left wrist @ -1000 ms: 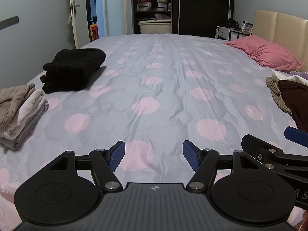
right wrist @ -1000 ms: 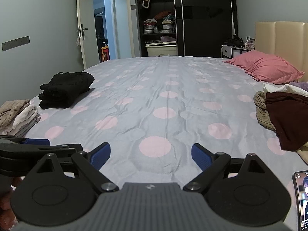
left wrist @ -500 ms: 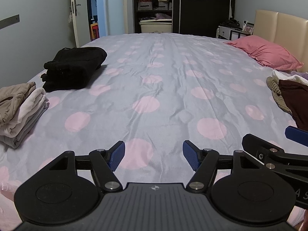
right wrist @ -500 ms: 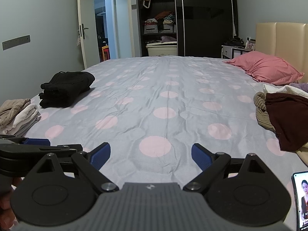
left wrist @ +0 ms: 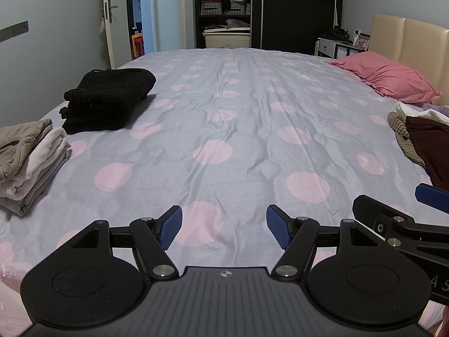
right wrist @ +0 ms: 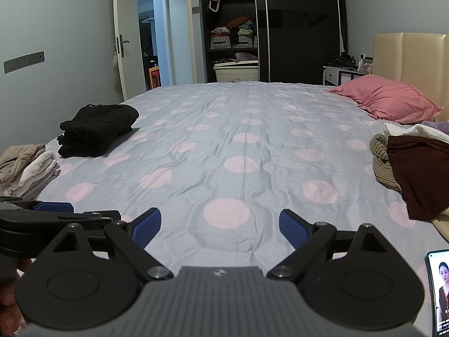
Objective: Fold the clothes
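A loose heap of unfolded clothes, dark maroon on top of striped tan and white pieces (left wrist: 423, 143) (right wrist: 415, 168), lies at the bed's right edge. A folded black stack (left wrist: 109, 98) (right wrist: 98, 129) and a folded beige and white stack (left wrist: 28, 163) (right wrist: 25, 171) lie at the left. My left gripper (left wrist: 224, 227) is open and empty, low over the sheet near the front. My right gripper (right wrist: 220, 226) is open and empty beside it; each shows at the edge of the other's view.
The bed has a grey sheet with pink dots (left wrist: 224, 129). A pink pillow (left wrist: 390, 77) lies by the beige headboard at the far right. A phone with a lit screen (right wrist: 439, 289) lies at the front right. A dark wardrobe and an open door stand beyond the bed.
Both grippers have tilted up slightly, so the bed sits lower in view. Jaws stay open; no clothes have moved.
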Demonstrator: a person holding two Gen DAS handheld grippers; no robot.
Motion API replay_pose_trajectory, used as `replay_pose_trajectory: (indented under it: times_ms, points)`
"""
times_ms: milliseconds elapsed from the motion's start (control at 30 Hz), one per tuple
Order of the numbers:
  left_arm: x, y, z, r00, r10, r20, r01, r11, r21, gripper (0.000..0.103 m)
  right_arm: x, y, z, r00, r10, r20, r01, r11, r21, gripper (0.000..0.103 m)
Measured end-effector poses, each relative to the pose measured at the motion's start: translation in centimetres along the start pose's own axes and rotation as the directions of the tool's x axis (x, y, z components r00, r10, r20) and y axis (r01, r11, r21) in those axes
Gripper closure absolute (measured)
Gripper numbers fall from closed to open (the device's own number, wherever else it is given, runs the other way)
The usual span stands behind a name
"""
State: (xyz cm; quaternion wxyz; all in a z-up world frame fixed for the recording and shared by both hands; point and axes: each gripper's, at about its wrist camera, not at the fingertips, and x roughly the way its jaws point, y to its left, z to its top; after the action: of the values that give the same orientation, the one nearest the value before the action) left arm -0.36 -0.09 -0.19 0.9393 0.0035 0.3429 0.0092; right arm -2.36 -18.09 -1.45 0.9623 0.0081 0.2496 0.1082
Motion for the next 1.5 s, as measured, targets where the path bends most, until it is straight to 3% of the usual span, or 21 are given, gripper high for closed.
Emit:
replay_pose_trajectory:
  times_ms: [1133,1333,1500]
  points:
    - [0.3,-0.5,0.1,1.000,-0.017,-0.023,0.017,1.000,0.005,0.038,-0.1,-0.5,0.6,1.000,0.006,-0.011,-0.006,1.000,0.008,0.010]
    - [0.8,-1.0,0.2,0.999,-0.029,-0.040,0.031,0.999,0.034,0.038,0.1,-3.1,2.0,1.000,-0.009,-0.016,0.009,1.000,0.028,0.014]
    - [1.6,-0.8,1.2,0.999,-0.022,-0.047,0.024,0.999,0.031,0.038,0.4,-8.5,3.7,0.994,-0.101,-0.032,0.103,0.993,0.065,0.021]
